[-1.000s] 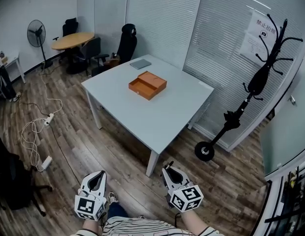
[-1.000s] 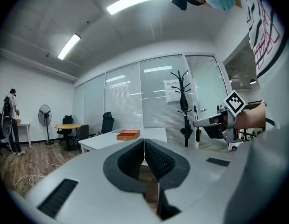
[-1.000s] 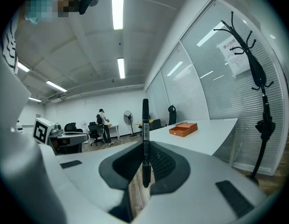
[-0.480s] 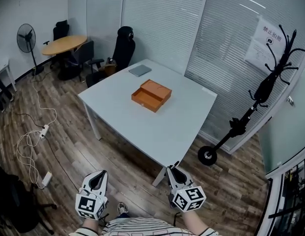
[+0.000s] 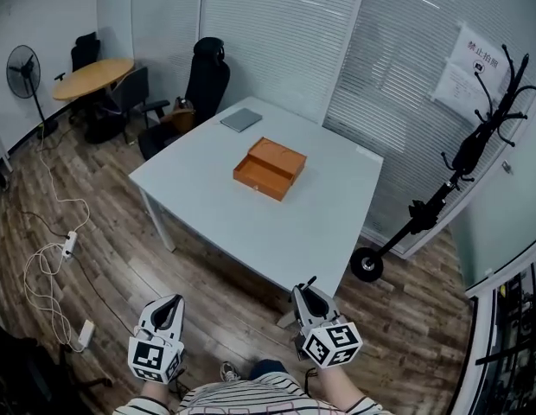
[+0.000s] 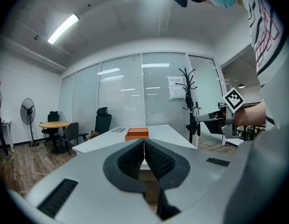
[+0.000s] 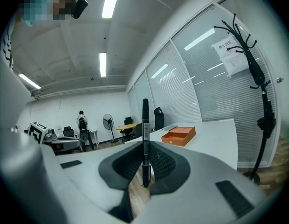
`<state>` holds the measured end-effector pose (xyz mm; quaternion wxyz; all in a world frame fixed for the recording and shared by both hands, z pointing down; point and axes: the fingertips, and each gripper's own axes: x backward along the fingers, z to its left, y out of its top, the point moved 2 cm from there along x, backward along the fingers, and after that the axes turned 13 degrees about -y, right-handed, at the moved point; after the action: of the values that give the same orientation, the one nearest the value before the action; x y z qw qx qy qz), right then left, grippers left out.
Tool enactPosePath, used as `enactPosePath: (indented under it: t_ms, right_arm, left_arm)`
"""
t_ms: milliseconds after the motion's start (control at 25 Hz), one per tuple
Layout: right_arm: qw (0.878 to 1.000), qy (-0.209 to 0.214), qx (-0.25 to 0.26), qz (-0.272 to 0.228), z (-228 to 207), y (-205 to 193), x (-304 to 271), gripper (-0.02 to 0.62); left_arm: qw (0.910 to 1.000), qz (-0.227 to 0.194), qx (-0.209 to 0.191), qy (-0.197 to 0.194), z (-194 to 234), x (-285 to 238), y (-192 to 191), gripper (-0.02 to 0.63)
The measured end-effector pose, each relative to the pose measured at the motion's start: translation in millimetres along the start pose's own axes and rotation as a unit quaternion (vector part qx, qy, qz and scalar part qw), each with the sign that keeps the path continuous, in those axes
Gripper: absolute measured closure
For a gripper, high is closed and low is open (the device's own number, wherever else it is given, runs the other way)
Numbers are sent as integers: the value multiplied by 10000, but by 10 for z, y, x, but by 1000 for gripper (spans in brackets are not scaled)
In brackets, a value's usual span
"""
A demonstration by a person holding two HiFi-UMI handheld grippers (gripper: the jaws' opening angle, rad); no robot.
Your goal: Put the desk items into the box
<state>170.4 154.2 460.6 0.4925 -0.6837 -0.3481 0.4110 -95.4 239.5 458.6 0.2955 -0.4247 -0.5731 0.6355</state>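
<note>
Table (image 5: pixel 251 225) corner beside right claw's (image 5: pixel 304 291) pen (image 7: pixel 145 125)

white table (image 5: pixel 277 223) bears orange box (image 5: pixel 270 169), grey pad (image 5: pixel 241 119)

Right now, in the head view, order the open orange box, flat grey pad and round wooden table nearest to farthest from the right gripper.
From the right gripper, holding a black pen:
1. Open orange box, middle of the white desk.
2. Flat grey pad, desk's far corner.
3. Round wooden table, far left of the room.
</note>
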Motion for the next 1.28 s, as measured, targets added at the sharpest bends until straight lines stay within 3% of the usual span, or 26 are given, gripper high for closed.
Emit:
enactPosePath:
  t_ms: [480, 960, 1280]
  right_arm:
    - [9999, -28, -24, 156, -164, 65, -840, 538]
    - [9998, 131, 66, 93, -750, 463, -2040, 537]
    - [9996, 228, 94, 120, -1054, 601, -2565, 538]
  left_arm:
    - [9998, 22, 199, 13, 531, -619, -50, 584]
    - [9999, -103, 99, 56, 1049, -1889, 273, 584]
    - [9999, 3, 121, 112, 1217, -2422, 306, 584]
